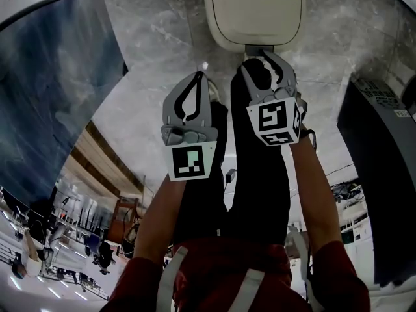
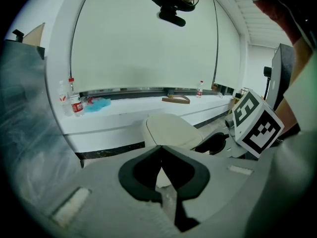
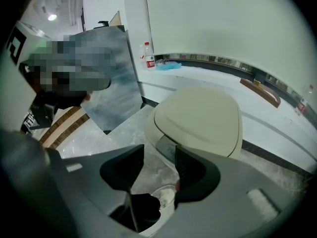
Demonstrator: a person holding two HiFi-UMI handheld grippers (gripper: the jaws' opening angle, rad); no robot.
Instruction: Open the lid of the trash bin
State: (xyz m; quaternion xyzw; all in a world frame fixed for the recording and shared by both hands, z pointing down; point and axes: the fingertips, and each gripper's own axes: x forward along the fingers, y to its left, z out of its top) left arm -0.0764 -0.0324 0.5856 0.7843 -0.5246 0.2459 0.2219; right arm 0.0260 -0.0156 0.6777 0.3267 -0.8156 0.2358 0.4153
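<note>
Cream lid (image 1: 255, 8) down on the trash bin (image 3: 198, 120) as two hand-held grippers hover at its front edge.

Seen from above, the bin stands closed on a grey marble floor (image 1: 162, 38), directly ahead of the person's outstretched arms. The right gripper (image 1: 265, 60) sits at the bin's near rim. Its jaws are spread wide, with only floor and the bin's front lip showing between them, and nothing is gripped. The left gripper (image 1: 196, 78) hangs beside it, a little further back from the bin and off to its left, with its jaws pressed together on nothing. Behind the bin, water bottles (image 2: 73, 100) stand on a white ledge (image 2: 129, 115) along the wall.
</note>
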